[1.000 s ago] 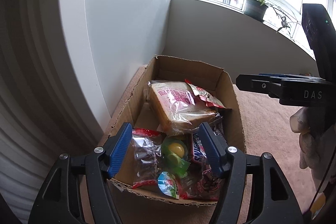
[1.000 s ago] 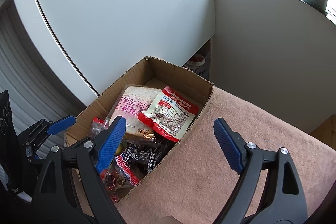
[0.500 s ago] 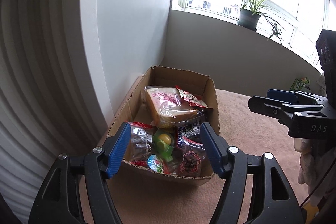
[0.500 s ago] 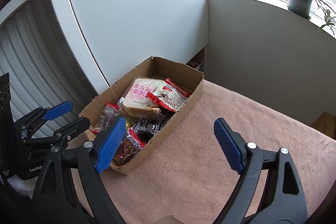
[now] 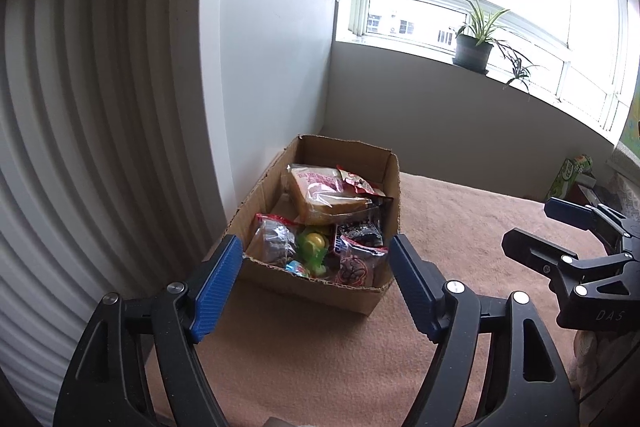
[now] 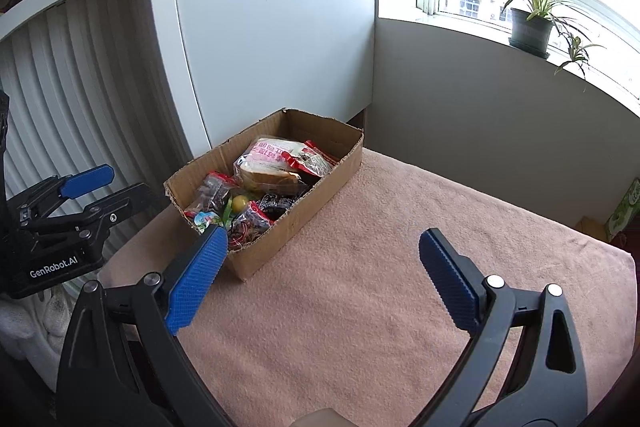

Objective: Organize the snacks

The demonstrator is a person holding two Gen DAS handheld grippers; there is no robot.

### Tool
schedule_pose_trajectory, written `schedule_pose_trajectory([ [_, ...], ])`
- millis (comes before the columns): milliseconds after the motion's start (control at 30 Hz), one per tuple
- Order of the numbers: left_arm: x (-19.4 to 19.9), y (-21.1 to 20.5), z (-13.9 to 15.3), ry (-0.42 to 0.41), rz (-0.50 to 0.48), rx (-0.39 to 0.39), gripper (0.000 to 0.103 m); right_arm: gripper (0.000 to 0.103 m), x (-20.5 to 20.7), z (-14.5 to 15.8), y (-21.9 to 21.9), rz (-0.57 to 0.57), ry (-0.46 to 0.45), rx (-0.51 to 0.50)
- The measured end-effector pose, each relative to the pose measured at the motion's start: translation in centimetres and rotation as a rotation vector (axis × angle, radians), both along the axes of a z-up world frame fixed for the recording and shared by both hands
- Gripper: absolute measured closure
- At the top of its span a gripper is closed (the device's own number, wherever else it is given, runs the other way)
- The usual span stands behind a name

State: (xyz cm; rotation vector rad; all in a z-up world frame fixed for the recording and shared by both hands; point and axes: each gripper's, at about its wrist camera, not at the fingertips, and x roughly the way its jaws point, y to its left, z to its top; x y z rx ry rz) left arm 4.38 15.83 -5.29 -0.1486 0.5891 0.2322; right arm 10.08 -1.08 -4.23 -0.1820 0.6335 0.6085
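- The cardboard box (image 6: 276, 211) sits on the pink cloth (image 6: 380, 287), tucked against the white cabinet (image 6: 272, 39) in the far corner, and every snack I can see lies inside it.
- A bagged slice of bread (image 5: 328, 195) fills the far end, with a red-and-white packet (image 6: 310, 159) leaning on it; a clear bag of dark pieces (image 5: 276, 239), a green jelly cup (image 5: 314, 247) and dark wrappers crowd the near end.
- The left gripper (image 5: 316, 283) hangs in front of the box's near wall, its jaws opening with nothing between them.
- The right gripper (image 6: 322, 279) is over bare cloth beside the box, jaws opening too, gripping nothing.
- With the cloth clear of snacks, I judge the sorting about finished, so the step looks like pulling away.
- To do it well: draw both grippers off without brushing the torn near rim, which would shove the light box.
- Keep the two tools apart; they stand close at each view's edge.
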Motion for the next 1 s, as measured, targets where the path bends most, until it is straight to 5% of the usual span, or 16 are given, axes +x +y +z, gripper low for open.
schedule_pose_trajectory([
  [300,-3.0,-1.0,0.5,-0.031,0.039,-0.008,0.022,0.000,-4.3,0.3,-1.6,-0.027,-0.032,0.024],
  [1000,-4.7,-2.6,0.9,-0.040,0.019,0.005,0.022,0.000,-6.3,0.2,-3.1,-0.064,-0.009,0.029],
])
